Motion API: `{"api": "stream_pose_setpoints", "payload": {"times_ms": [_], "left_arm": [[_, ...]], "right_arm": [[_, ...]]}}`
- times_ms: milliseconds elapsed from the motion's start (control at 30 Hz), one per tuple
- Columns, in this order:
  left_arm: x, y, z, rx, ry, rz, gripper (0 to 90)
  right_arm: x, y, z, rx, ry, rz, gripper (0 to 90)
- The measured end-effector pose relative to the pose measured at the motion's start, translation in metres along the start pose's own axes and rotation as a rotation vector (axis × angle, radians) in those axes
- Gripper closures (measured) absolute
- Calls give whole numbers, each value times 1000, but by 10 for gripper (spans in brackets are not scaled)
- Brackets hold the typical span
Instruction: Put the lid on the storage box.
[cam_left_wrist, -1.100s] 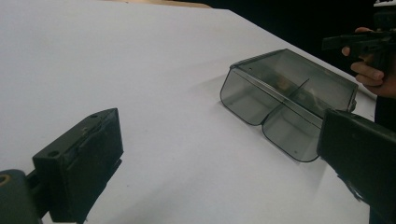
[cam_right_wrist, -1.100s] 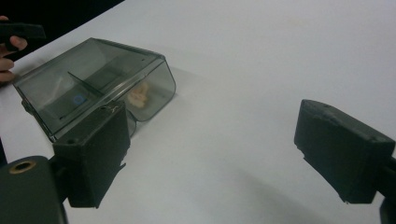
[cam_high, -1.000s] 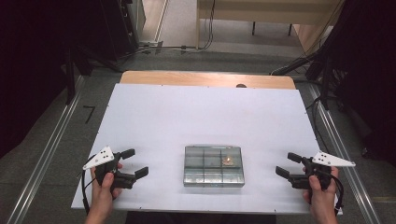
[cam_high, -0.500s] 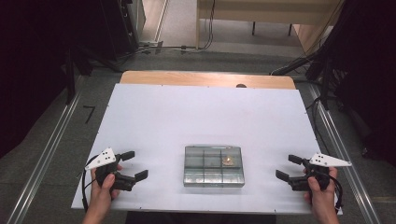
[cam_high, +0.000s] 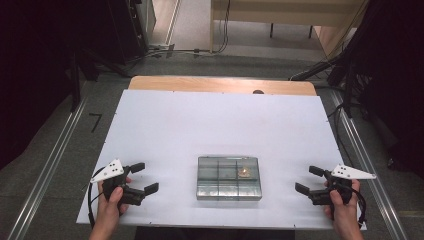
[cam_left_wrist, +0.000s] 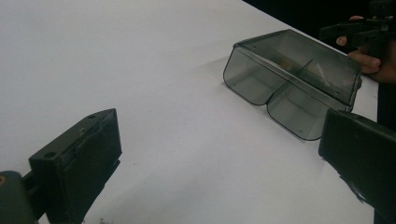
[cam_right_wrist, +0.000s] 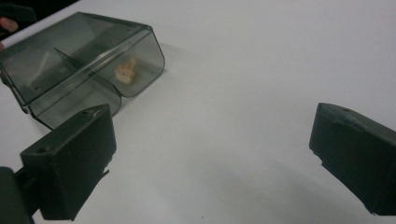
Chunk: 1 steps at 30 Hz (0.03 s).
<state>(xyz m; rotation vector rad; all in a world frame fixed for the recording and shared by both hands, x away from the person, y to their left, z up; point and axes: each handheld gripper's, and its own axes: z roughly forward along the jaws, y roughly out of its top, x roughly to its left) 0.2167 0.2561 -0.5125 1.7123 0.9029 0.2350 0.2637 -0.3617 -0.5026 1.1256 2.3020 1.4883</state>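
Note:
A smoky clear compartment box (cam_high: 229, 185) lies near the front middle of the white table top (cam_high: 220, 125). A small tan object (cam_high: 244, 173) sits in one of its right-hand compartments. My left gripper (cam_high: 145, 177) rests left of the box, open and empty. My right gripper (cam_high: 306, 179) rests to the box's right; its jaws have just been opening and nothing is between them. In the left gripper view the open gripper (cam_left_wrist: 219, 140) faces the box (cam_left_wrist: 292, 79). The right gripper view shows the open gripper (cam_right_wrist: 210, 135), the box (cam_right_wrist: 79, 60) and the tan object (cam_right_wrist: 125, 72).
A wooden table edge (cam_high: 220, 84) shows beyond the white top. Grey floor with metal rails (cam_high: 50, 165) runs along both sides. Dark equipment and cables stand at the back. The other hand's gripper (cam_left_wrist: 359, 30) shows far off in the left gripper view.

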Motion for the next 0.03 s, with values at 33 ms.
{"api": "stream_pose_setpoints", "payload": {"times_ms": [33], "left_arm": [[0, 0, 0, 5, 7, 3, 0]], "right_arm": [[1, 0, 1, 12, -10, -2, 0]]}}
